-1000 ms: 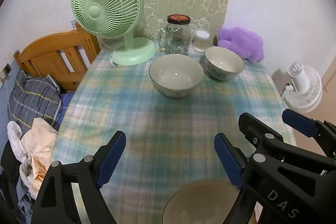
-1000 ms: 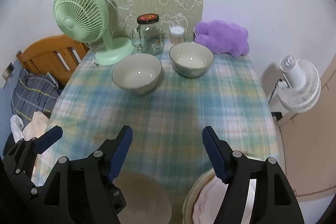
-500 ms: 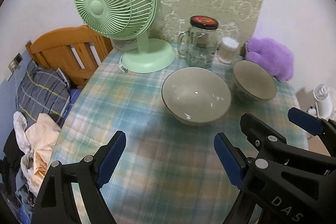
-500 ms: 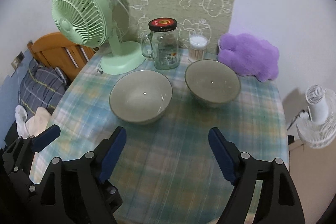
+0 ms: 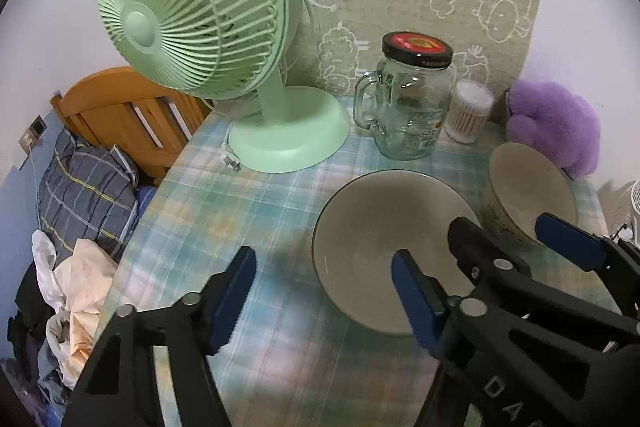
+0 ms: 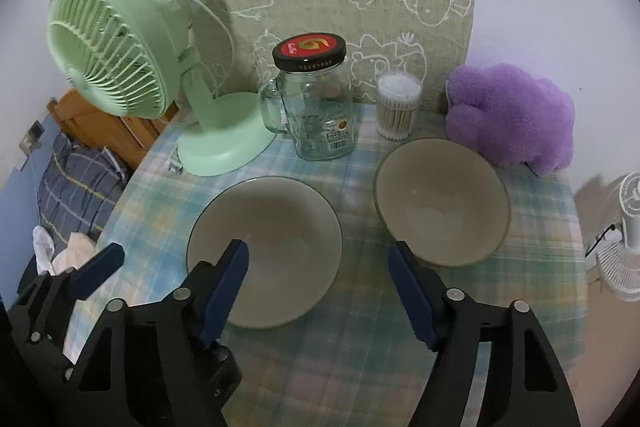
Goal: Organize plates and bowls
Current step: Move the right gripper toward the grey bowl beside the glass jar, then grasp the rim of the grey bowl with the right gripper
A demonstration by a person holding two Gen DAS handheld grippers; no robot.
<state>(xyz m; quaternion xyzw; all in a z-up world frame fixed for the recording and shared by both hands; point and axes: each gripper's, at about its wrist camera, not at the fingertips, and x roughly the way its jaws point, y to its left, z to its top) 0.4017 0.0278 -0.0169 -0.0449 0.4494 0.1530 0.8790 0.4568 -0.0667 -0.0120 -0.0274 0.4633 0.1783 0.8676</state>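
While both jaws close, left gripper [image 5: 326, 281] straddling near bowl's [image 5: 372, 223] rim, empty.

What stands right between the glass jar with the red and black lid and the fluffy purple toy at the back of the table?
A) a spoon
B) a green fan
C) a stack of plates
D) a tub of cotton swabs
D: a clear tub of cotton swabs stands on the cloth between the glass jar and the purple toy.

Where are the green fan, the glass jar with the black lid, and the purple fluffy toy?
Green plastic fan [image 6: 216, 147], right wrist view, its round base.
Glass jar [image 6: 322, 115], right wrist view, clear body.
Purple fluffy toy [image 6: 508, 115], right wrist view, middle.
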